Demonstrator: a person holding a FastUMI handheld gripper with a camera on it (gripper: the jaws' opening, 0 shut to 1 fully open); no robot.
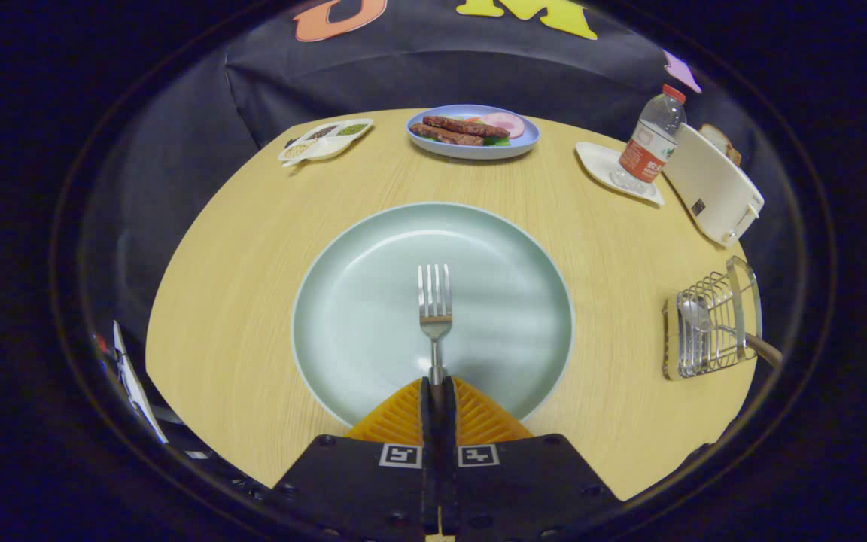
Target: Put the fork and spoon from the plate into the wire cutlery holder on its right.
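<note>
The tool [437, 388] is clamped on the fork [435, 312], its orange fingers [402, 418] pressed together on the handle, which is hidden between them. The tines reach out ahead over the pale green plate [358, 301]. The fork looks light, stiff and slick, so a hold low on the handle may let it pivot; I cannot tell whether it is lifted or resting on the plate. To the right on the surface [253, 226] lies the wire cutlery holder [708, 331] with the spoon [697, 312] already in it, its handle end hard to make out.
</note>
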